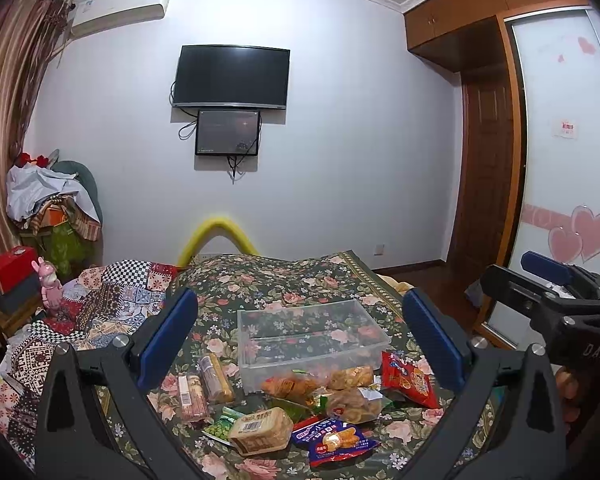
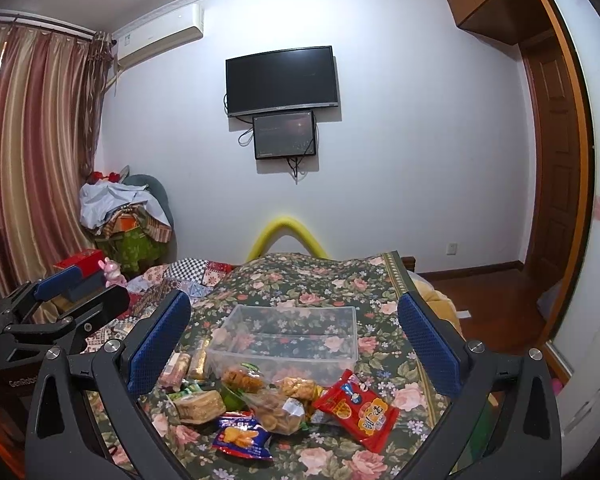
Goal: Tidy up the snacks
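A clear plastic bin (image 1: 260, 368) (image 2: 340, 354) stands empty on the floral bedspread. Several snack packs lie in a pile in front of it: a red pack (image 1: 410, 380) (image 2: 358, 408), a blue pack (image 1: 334, 440) (image 2: 242, 436), a tan biscuit pack (image 1: 260, 430) (image 2: 198, 404), clear bags of crackers (image 1: 352, 402) (image 2: 278, 412) and two long biscuit sleeves (image 1: 216, 378) (image 2: 180, 368). My left gripper (image 1: 300, 336) is open and empty above the pile. My right gripper (image 2: 294, 332) is open and empty too, to the right of the left one.
The bed's floral cover (image 1: 284, 280) ends at a yellow foam-wrapped footboard (image 1: 220, 228). A patchwork quilt (image 1: 112, 292) lies to the left. A wardrobe with a sliding door (image 1: 560, 140) stands to the right. A pile of clothes (image 1: 56, 208) sits in the far left corner.
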{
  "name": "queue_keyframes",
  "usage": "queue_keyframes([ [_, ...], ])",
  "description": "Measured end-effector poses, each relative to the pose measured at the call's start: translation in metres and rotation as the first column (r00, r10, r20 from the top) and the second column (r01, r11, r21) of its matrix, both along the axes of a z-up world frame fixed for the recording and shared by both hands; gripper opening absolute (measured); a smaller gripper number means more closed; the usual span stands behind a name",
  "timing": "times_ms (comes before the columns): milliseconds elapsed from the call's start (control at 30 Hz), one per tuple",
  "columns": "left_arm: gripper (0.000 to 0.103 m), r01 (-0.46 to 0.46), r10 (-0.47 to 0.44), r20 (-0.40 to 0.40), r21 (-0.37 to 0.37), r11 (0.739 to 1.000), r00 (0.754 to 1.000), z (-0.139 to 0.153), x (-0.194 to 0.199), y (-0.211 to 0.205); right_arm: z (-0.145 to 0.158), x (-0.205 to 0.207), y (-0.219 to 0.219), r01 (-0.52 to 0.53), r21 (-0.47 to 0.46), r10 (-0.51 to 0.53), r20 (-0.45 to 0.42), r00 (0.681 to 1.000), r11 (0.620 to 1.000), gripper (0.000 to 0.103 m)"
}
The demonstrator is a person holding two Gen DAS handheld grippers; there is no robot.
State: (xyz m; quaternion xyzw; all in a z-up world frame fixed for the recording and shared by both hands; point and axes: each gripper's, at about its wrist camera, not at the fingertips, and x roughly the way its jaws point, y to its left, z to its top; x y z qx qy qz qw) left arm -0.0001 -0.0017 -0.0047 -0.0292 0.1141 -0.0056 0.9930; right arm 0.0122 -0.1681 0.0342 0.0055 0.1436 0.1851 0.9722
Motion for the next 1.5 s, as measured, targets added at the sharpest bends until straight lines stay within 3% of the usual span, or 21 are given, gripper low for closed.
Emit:
queue_keyframes([
  [1500,0.103,-0.005,0.005,0.003,0.008,1.0,1.0,0.0043,-0.0003,0.0003,0.0031,-0.0046,0.0015,-0.008,0.012,0.008,-0.006,1.0,1.0,0.103],
])
